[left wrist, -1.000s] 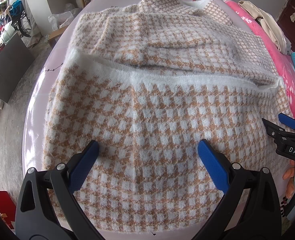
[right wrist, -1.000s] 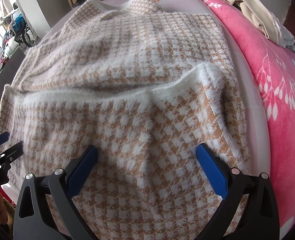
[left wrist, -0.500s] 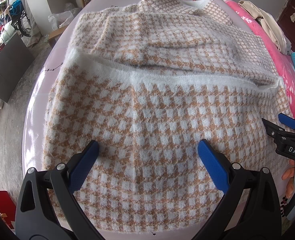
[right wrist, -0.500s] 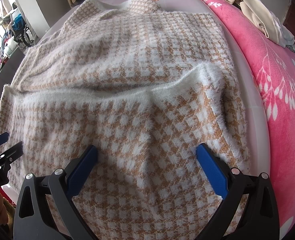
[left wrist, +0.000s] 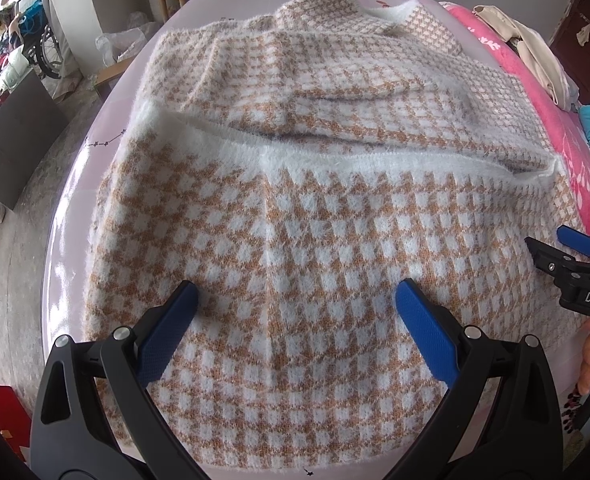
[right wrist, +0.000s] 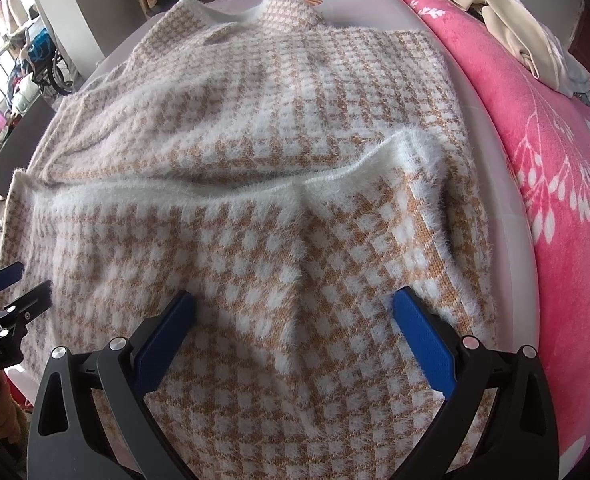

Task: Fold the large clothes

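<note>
We are holding the left gripper [left wrist: 295, 292] above the near half of a fuzzy tan-and-white checked sweater [left wrist: 315, 208], its blue fingers [left wrist: 423, 328] spread wide with nothing between them. The right gripper [right wrist: 293, 300] is hanging over the same garment further to the right, likewise released, its blue pads [right wrist: 421, 334] standing apart over the knit. The sweater is lying across a pale lilac table [left wrist: 61, 240], covering most of it. Its lower part is folded up over the body, so a white fluffy hem [left wrist: 375, 164] is running crosswise through the middle, and the collar [right wrist: 279, 4] is pointing to the far edge. We are seeing the right gripper again at the right border of the left wrist view, and part of a hand [left wrist: 589, 356] below it. A pink flowered blanket [right wrist: 555, 160] is lying just beside the table on the right, with beige clothing [right wrist: 511, 28] piled on its far end. Whether the fingertips are touching the fabric, we cannot quite tell.
</note>
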